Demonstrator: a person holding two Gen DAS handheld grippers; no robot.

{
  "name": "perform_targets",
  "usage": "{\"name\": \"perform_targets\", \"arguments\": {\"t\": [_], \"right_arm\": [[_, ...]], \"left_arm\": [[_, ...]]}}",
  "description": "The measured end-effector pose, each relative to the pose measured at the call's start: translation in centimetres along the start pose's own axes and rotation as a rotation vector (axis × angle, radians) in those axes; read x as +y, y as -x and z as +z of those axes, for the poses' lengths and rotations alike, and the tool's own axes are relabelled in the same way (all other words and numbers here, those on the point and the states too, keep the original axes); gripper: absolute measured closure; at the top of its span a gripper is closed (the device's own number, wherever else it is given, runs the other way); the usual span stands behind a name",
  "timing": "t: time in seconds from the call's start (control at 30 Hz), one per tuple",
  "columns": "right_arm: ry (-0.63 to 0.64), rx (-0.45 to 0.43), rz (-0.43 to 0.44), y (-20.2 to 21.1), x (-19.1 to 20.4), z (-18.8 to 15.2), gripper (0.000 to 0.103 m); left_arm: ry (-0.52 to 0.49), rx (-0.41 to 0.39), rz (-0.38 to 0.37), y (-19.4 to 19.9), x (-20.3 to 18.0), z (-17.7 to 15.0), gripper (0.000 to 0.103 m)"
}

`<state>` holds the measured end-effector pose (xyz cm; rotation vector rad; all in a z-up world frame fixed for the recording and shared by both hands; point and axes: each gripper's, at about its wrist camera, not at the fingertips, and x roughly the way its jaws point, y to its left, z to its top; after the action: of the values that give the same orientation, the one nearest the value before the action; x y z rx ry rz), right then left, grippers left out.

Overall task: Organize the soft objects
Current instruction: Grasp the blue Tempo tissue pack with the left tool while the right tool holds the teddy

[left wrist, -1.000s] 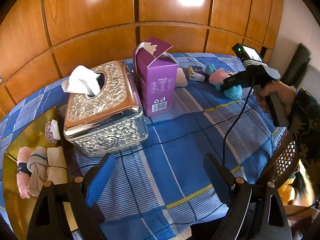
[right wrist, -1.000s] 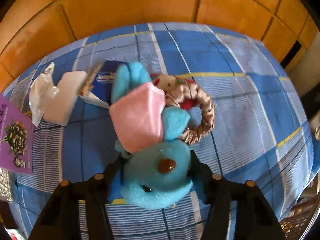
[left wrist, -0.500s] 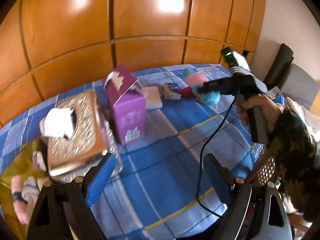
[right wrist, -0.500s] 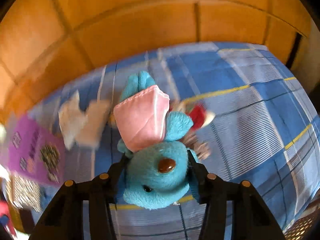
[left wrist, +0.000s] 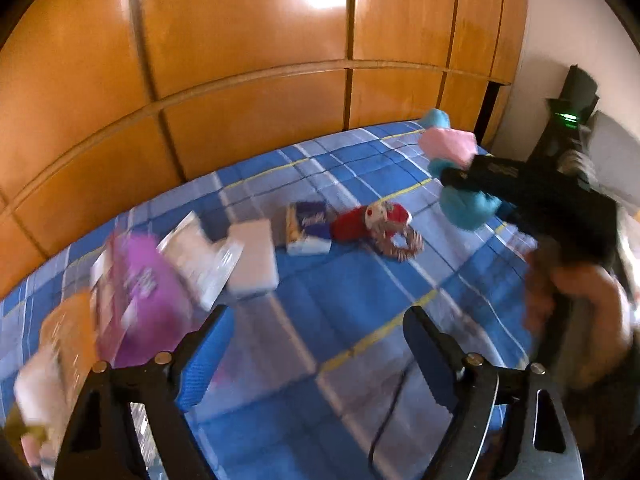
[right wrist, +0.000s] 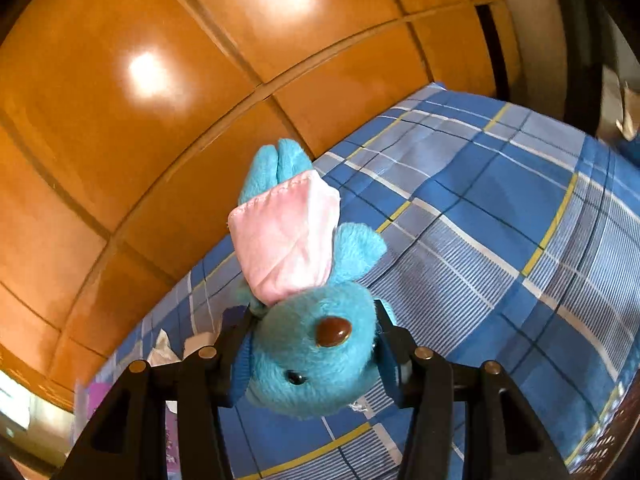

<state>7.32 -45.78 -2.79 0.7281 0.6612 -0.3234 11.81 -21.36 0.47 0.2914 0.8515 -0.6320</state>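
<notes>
My right gripper [right wrist: 310, 346] is shut on the head of a blue plush toy in a pink dress [right wrist: 308, 320], which hangs upside down in the air above the checked tablecloth [right wrist: 500, 216]. In the left wrist view the same plush toy [left wrist: 460, 172] is held up at the right by the right gripper [left wrist: 472, 192] and a hand [left wrist: 580, 300]. A red and white plush with a braided ring [left wrist: 380, 224] lies on the cloth beyond my left gripper [left wrist: 316, 348]. Its jaws are closing with nothing between them.
A purple carton [left wrist: 140, 296], white tissue packs [left wrist: 252, 264], a small blue and white packet [left wrist: 308, 228] and a blurred ornate tissue box [left wrist: 64, 340] stand on the cloth at the left. Wooden wall panels [left wrist: 240, 60] close off the back. A black cable [left wrist: 392, 412] trails at the front.
The right gripper has lifted the blue plush off the table and rolled. The left gripper's view has swung right, so the boxes slid left and the red plush has come to the middle.
</notes>
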Motion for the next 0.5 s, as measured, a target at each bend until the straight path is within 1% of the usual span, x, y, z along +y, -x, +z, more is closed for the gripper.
{"name": "perform_targets", "arguments": {"t": [0.03,0.1,0.27,0.5], "right_arm": [[-0.006,0.007,0.01,0.0,-0.1,0.0,0.051],[-0.011,0.016,0.023,-0.4,-0.1,0.2,0.051],[-0.029,0.034,0.063,-0.8,-0.7,0.3,0.051],[-0.034,0.06,0.107,-1.2,-0.7,0.2,0.05]], "left_arm": [[-0.003,0.008,0.006,-1.3,-0.3,0.9,0.023],[-0.002,0.029,0.016,-3.7,-0.6,2.3,0.031],[0.044,0.082,0.058,-9.8,-0.2,4.9,0.032],[0.018,0.122,0.128,-15.8,-0.1,7.0,0.032]]}}
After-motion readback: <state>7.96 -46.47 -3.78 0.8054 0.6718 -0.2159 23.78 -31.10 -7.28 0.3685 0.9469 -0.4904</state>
